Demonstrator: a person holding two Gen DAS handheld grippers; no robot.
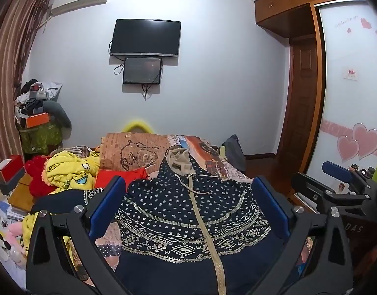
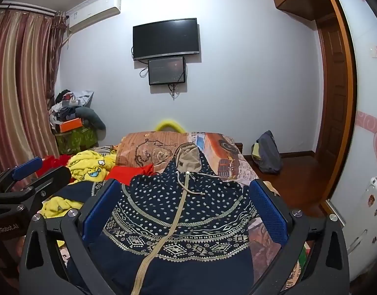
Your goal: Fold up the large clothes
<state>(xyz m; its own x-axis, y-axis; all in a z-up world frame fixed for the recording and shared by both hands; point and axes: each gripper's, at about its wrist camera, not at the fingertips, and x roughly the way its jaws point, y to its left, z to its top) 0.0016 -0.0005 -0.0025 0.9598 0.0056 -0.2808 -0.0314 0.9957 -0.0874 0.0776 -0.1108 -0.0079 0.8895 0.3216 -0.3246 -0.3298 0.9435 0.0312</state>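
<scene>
A navy hooded jacket [image 1: 188, 211] with white dots, beige patterned bands and a beige zipper lies front up on the bed, hood [image 1: 179, 159] pointing away. In the right wrist view the same jacket [image 2: 178, 221] fills the lower middle. My left gripper [image 1: 188, 196] hangs over the jacket, wide open, blue pads either side of the chest, nothing between them. My right gripper [image 2: 182, 199] hovers likewise, open and empty. The right gripper [image 1: 336, 172] also shows at the right edge of the left wrist view, and the left gripper [image 2: 28, 169] at the left edge of the right wrist view.
A yellow cartoon-print garment [image 1: 70, 172] and red clothes [image 1: 119, 174] lie heaped left of the jacket. A brown printed pillow [image 1: 136, 150] sits at the bed's far end. A wardrobe [image 1: 348, 98] stands on the right; a dark bag [image 2: 267, 152] rests on the wooden floor.
</scene>
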